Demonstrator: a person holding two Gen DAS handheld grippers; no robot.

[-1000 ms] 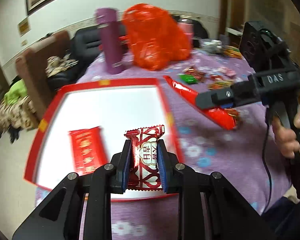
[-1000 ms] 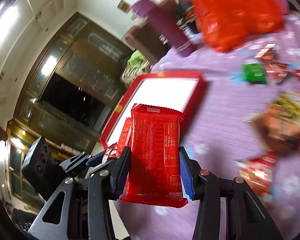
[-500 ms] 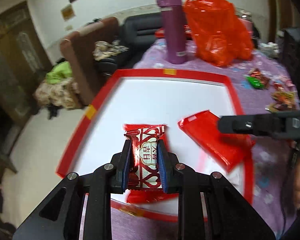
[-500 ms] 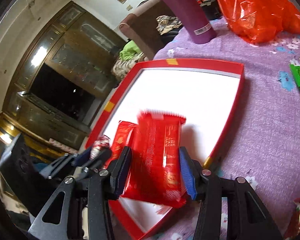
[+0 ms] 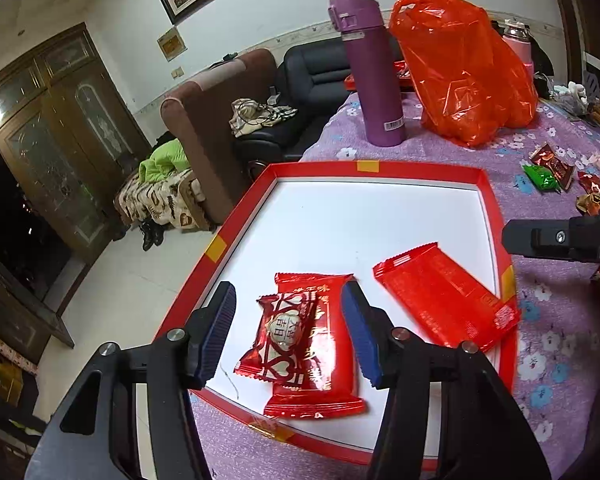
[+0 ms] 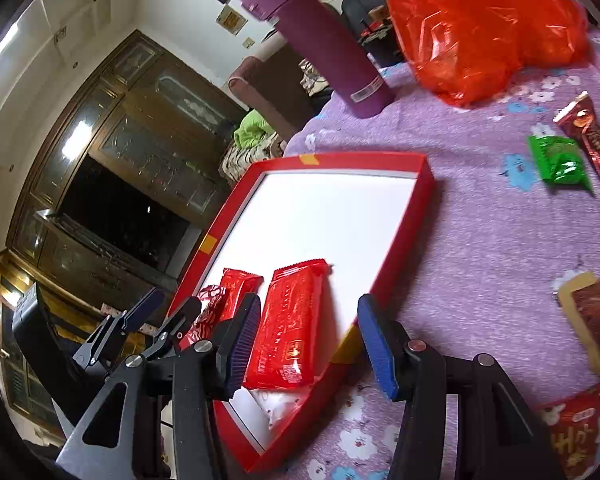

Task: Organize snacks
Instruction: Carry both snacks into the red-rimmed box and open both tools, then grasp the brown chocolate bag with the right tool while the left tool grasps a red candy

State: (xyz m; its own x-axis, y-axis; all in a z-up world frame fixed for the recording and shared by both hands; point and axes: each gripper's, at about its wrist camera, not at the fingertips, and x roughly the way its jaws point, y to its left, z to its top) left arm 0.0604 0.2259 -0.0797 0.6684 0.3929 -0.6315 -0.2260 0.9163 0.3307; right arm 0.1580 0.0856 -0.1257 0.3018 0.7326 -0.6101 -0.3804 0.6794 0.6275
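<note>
On my left wrist view, my left gripper (image 5: pixel 290 332) has just been opening; its blue pads (image 5: pixel 216 332) now stand apart on either side of a small heart-printed candy (image 5: pixel 278 340), clear of it. That candy lies on top of a red snack packet (image 5: pixel 320 360), both inside the red tray (image 5: pixel 380 168) near its front edge. The tray has a white floor and sits on the purple flowered tablecloth (image 5: pixel 560 340). Further right in the tray, a long red wafer pack (image 5: pixel 444 300) rests flat, its near corner lying over the tray's right rim. Beyond the tray stand a purple flask (image 5: pixel 376 72) and, right of it, an orange plastic bag (image 5: pixel 464 64); I cannot tell what the bag holds.

My right gripper (image 6: pixel 308 340) has also just been opening, its jaws spread wide with the wafer pack between them, lying free in the tray. To the right, loose on the cloth, are a green candy (image 6: pixel 560 164) and a brown wrapped candy (image 6: pixel 592 140), just beside each other.
</note>
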